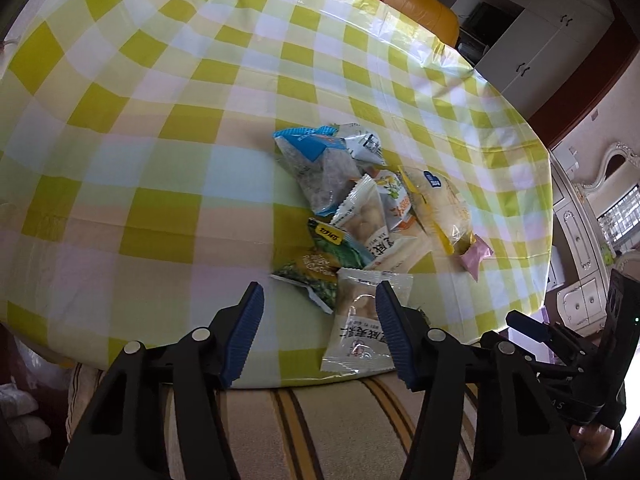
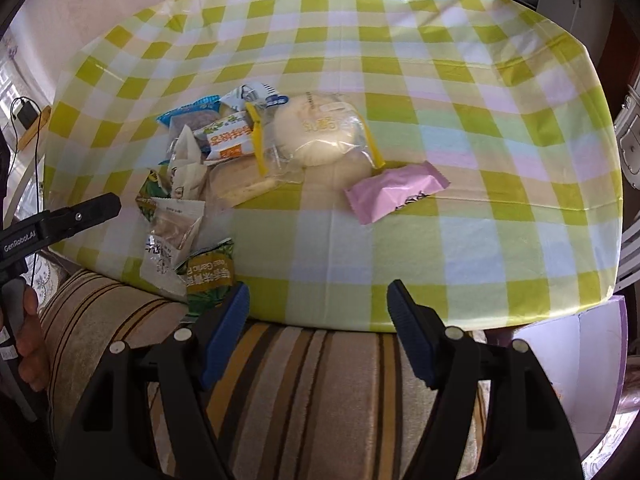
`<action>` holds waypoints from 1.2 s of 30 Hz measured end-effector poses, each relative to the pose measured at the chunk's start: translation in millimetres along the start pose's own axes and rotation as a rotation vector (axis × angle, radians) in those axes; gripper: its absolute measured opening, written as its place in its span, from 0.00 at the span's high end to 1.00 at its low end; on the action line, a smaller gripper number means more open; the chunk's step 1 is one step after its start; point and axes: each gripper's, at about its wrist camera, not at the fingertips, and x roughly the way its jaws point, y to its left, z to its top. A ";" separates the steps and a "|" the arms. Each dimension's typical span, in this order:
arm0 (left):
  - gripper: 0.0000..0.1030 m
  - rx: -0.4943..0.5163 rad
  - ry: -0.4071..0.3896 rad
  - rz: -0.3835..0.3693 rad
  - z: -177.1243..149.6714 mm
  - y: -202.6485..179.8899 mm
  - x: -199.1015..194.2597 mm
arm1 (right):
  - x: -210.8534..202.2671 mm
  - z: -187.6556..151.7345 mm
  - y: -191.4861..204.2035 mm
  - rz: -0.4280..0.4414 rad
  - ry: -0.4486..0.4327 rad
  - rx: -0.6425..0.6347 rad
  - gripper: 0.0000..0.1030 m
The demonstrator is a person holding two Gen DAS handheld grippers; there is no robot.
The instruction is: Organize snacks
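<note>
A heap of snack packets lies on the yellow-green checked tablecloth (image 1: pixel 160 120) near its front edge. It holds a blue packet (image 1: pixel 312 160), green packets (image 1: pixel 336 246), a round bun in clear wrap (image 2: pixel 320 136), an orange-and-white packet (image 2: pixel 232 140) and a pink packet (image 2: pixel 396 196) a little apart to the right. My left gripper (image 1: pixel 320 296) hovers open over a white packet (image 1: pixel 360 320) at the table's edge; its right pad overlaps the packet in view, without a grip. My right gripper (image 2: pixel 318 292) stands open over the bare front edge, right of a green garlic packet (image 2: pixel 208 276).
A striped cushion (image 2: pixel 320 380) sits below the table's front edge. An orange chair (image 1: pixel 424 4) and white cabinets (image 1: pixel 540 40) stand beyond the far side. A purple box (image 2: pixel 592 360) is at the lower right. A hand (image 2: pixel 28 344) holds the left gripper's handle.
</note>
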 end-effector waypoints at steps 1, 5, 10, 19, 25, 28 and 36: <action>0.47 -0.002 0.004 0.005 0.2 3.2 0.7 | 2.1 0.9 6.9 0.009 0.008 -0.025 0.31; 0.51 -0.001 0.025 0.014 1.6 8.0 5.9 | 10.3 3.0 30.7 0.037 0.035 -0.105 0.31; 0.55 0.017 0.048 0.015 3.1 7.1 13.7 | 21.4 4.9 50.0 0.060 0.068 -0.172 0.31; 0.61 0.073 0.084 0.012 11.2 -2.8 31.6 | 37.9 6.8 58.8 0.085 0.114 -0.190 0.41; 0.62 0.117 0.104 0.029 17.3 -12.3 45.6 | 44.6 7.3 59.4 0.104 0.134 -0.188 0.50; 0.62 0.145 0.106 0.038 19.3 -17.9 50.4 | 46.6 7.2 60.8 0.102 0.136 -0.192 0.51; 0.75 0.185 0.103 0.054 22.2 -25.1 57.6 | 48.2 9.8 61.9 0.082 0.121 -0.184 0.64</action>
